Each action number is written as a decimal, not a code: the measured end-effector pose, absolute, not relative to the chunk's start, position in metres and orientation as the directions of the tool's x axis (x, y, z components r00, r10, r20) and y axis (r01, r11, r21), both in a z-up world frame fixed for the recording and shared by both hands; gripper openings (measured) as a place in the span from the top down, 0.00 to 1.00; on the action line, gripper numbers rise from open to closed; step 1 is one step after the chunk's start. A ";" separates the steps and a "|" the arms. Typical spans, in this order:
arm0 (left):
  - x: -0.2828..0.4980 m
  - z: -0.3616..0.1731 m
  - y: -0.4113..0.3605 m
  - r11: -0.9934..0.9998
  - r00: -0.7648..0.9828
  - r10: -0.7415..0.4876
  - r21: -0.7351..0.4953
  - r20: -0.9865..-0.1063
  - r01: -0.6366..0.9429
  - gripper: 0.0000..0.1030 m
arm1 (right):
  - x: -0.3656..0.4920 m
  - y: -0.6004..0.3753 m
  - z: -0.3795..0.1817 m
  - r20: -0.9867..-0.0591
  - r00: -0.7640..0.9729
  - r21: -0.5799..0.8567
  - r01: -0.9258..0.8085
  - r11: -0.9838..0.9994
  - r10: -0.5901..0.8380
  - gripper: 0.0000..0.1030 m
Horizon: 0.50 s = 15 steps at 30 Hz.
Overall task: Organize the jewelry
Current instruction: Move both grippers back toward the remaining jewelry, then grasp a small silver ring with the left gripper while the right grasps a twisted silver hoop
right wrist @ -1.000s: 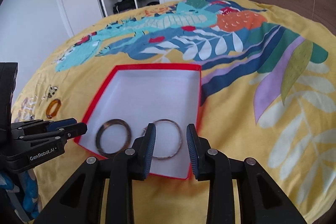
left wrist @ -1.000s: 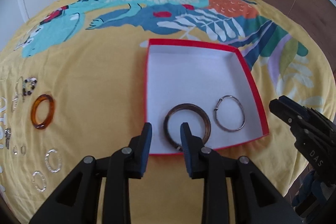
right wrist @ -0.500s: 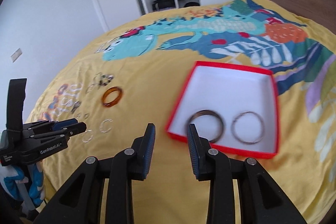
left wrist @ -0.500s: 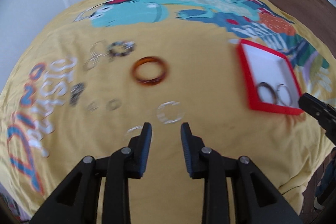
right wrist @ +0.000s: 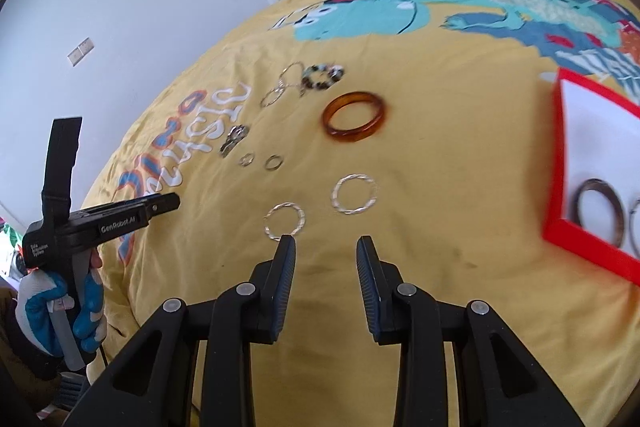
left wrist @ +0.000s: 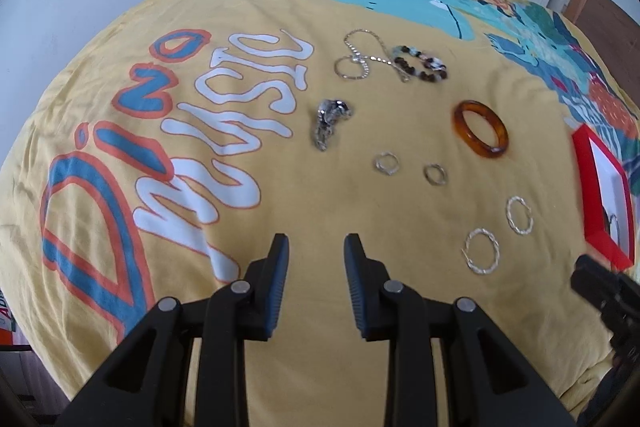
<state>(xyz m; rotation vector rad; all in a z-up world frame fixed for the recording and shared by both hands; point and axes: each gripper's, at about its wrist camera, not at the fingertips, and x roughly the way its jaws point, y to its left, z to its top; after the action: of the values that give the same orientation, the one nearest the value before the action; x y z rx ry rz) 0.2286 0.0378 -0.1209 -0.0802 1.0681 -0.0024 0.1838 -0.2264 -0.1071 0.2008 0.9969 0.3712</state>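
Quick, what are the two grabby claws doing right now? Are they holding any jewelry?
Left hand-held gripper: open, holding nothing, above the yellow bedspread.
Right hand-held gripper: open, holding nothing, close to a twisted silver hoop.

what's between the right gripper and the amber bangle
The right gripper is open and empty. Two twisted silver hoops lie on the bedspread between it and the amber bangle.
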 end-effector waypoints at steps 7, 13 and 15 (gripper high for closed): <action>0.266 -0.135 0.038 0.990 0.465 -0.106 -0.136 -0.879 -0.030 0.74 | 0.207 -0.200 -0.133 -0.801 0.424 0.353 -0.235 0.906 0.422 0.65; 0.291 -0.147 0.030 0.981 0.446 -0.168 -0.192 -0.879 -0.010 0.74 | 0.222 -0.188 -0.154 -0.820 0.381 0.352 -0.252 0.902 0.427 0.65; 0.297 -0.149 0.027 0.979 0.448 -0.182 -0.204 -0.875 0.000 0.74 | 0.228 -0.185 -0.160 -0.823 0.373 0.354 -0.254 0.900 0.429 0.65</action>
<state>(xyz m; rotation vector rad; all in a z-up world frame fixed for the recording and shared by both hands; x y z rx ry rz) 0.2974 0.0266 -0.1489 -0.1839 1.1019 -0.1130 0.2275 -0.1849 -0.1604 0.1784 1.1066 0.4401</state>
